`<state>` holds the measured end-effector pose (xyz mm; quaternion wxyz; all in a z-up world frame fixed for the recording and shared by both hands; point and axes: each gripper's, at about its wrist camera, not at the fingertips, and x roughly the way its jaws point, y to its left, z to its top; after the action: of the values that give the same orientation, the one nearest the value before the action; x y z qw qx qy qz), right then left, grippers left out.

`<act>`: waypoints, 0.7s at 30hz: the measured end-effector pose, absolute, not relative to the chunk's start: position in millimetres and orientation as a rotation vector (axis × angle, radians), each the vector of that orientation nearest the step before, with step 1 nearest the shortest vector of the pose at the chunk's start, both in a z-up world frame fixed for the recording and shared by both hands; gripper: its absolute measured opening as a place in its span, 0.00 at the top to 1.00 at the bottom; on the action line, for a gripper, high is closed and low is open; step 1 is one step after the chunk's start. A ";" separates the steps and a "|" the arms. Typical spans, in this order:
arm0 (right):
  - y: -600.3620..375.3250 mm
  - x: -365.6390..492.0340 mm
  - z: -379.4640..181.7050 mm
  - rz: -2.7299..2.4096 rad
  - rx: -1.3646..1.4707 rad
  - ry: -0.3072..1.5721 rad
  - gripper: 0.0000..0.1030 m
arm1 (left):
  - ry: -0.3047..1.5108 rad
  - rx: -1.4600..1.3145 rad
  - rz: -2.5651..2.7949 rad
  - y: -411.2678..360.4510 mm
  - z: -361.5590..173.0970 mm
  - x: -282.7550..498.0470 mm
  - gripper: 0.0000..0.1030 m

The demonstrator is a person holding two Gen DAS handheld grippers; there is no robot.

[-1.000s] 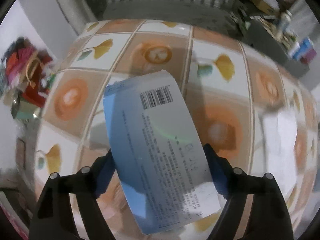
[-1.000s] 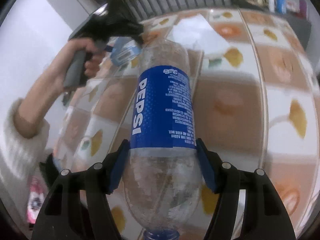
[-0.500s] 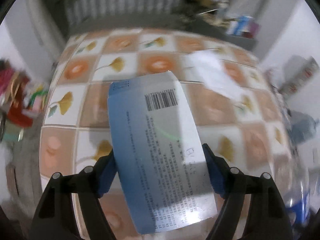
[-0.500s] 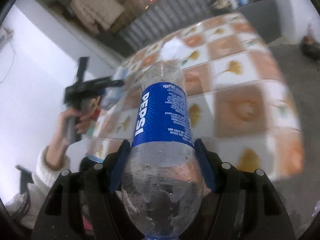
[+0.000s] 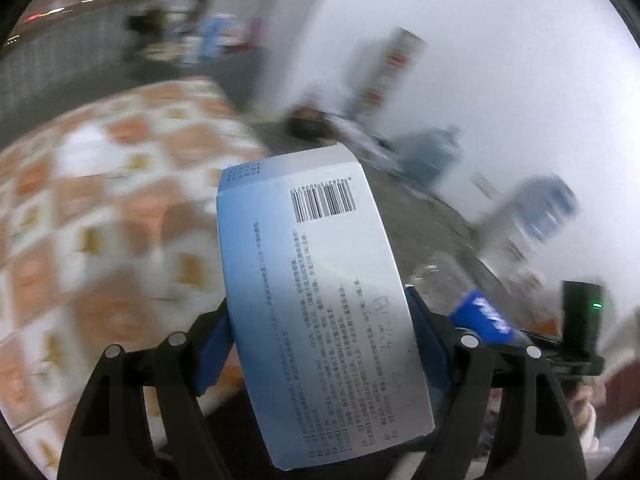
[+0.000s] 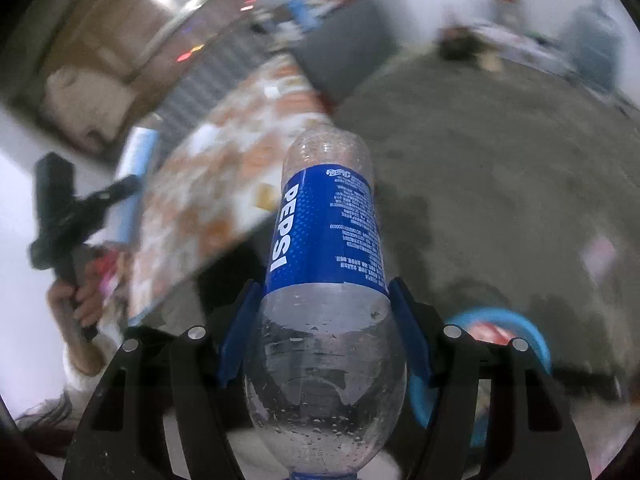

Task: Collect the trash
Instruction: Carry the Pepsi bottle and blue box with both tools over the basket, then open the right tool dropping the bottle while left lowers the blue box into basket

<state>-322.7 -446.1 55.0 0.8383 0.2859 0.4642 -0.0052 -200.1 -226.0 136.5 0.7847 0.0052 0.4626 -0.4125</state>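
My left gripper (image 5: pixel 320 344) is shut on a flat blue-and-white carton (image 5: pixel 320 292) with a barcode and holds it in the air past the table's right edge. My right gripper (image 6: pixel 324 332) is shut on an empty clear Pepsi bottle (image 6: pixel 324 236) with a blue label, its base pointing forward. The bottle also shows in the left wrist view (image 5: pixel 476 312), low right. The left gripper with the carton shows in the right wrist view (image 6: pixel 132 184), far left. A blue-rimmed bin (image 6: pixel 532 332) with trash inside sits on the floor just right of the right gripper.
The table with the orange-and-white patterned cloth (image 5: pixel 100 208) lies to the left in both views (image 6: pixel 224 188). Grey concrete floor (image 6: pixel 480 184) spreads ahead. Blurred boxes and bags (image 5: pixel 432 152) stand along the white wall. A dark grey cabinet (image 6: pixel 344 44) stands behind the table.
Both grippers have swung right, away from the table and toward the floor, still holding the carton and the bottle. The blue-rimmed bin has come into the right wrist view.
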 end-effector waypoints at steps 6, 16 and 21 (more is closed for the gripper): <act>-472.0 -370.4 -63.7 -0.224 0.799 1.212 0.40 | 0.996 0.065 -1.006 -280.5 132.4 -234.1 0.25; -497.7 -365.7 -205.1 -0.513 0.821 1.625 0.20 | 1.061 0.113 -1.032 -293.9 112.2 -243.0 0.25; -505.9 -363.5 -193.4 -0.568 0.786 1.551 0.19 | 1.204 0.155 -1.101 -326.3 61.4 -263.9 0.25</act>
<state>-363.5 -505.9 -193.4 0.6100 0.3405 0.6718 -0.2462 -263.9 -326.3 61.4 0.6826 0.0693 0.5369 -0.4909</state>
